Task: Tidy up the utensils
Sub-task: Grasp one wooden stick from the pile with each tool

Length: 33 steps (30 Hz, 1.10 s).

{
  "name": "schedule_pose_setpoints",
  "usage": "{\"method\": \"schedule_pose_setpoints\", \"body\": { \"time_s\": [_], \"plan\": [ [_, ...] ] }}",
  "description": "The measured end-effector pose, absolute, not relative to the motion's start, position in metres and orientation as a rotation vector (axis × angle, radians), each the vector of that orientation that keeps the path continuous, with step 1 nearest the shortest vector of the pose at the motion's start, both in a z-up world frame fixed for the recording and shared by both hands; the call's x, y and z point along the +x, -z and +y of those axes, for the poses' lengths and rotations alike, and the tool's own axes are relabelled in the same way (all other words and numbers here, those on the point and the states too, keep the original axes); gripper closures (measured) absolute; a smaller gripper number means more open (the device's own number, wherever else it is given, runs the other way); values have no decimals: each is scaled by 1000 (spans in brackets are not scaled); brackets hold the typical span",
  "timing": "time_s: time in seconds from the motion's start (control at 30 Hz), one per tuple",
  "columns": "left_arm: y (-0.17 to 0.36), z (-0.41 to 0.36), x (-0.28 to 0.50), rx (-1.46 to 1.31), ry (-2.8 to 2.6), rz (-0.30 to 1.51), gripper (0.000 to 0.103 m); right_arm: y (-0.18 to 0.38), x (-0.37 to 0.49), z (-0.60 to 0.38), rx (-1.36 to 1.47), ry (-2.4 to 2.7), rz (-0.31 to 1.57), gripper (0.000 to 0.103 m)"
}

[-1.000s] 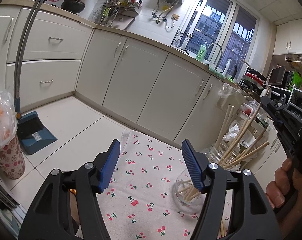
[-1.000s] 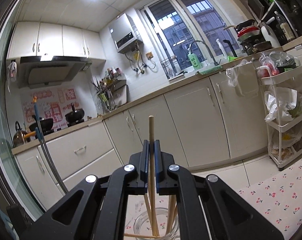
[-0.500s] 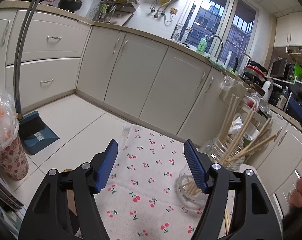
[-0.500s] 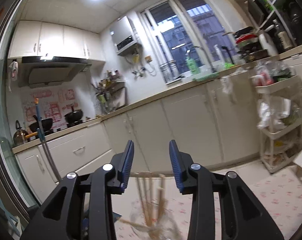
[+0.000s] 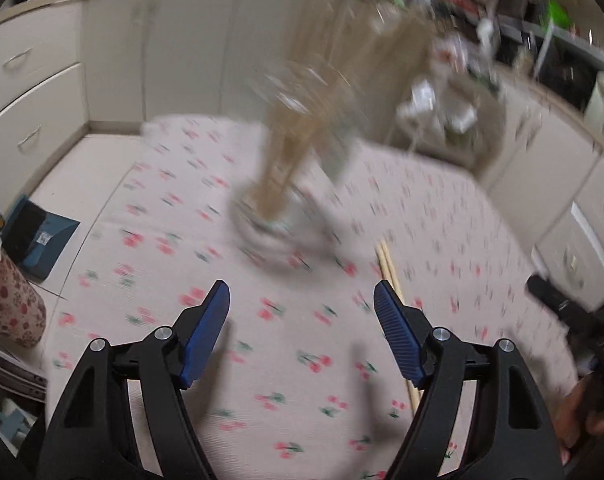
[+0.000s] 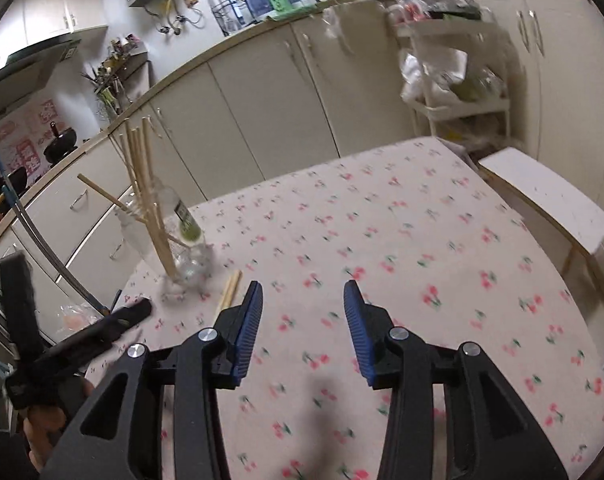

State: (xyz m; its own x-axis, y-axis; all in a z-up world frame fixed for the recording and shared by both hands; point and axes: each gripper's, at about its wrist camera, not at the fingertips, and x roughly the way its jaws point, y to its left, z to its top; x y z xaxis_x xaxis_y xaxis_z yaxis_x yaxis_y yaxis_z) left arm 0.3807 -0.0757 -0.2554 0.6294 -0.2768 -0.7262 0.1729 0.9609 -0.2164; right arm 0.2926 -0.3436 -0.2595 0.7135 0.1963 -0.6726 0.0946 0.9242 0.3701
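Both grippers dropped toward cherry-print tablecloth; right gripper let go of chopstick, jaws just opening, empty. Left gripper wide, empty. Pale wooden chopstick pair just ahead-right of it: light, stiff, rolls; pinch mid-shaft. Clear glass jar fragile.

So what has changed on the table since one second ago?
The right tongs let go of the chopstick, now in the jar, opened and tipped down toward the cloth. The left tongs opened wider, still empty. Two loose chopsticks lie beside the jar.
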Motion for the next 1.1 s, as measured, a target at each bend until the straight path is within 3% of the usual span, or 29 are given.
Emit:
{"method": "schedule_pose_setpoints", "body": {
  "time_s": [0.83, 0.9, 0.97, 1.03, 1.1],
  "plan": [
    [266, -142, 414, 85, 96, 943, 32, 263, 280, -370, 555, -116, 757, 51],
    [265, -149, 419, 102, 104, 935, 40, 264, 281, -366, 540, -122, 766, 51],
    [263, -151, 421, 127, 124, 935, 73, 264, 282, -362, 513, -123, 778, 51],
    [261, -151, 422, 153, 161, 959, 91, 267, 285, -357, 491, -128, 805, 51],
    [260, -144, 419, 158, 183, 975, 94, 270, 290, -350, 466, -142, 842, 51]
  ]
}}
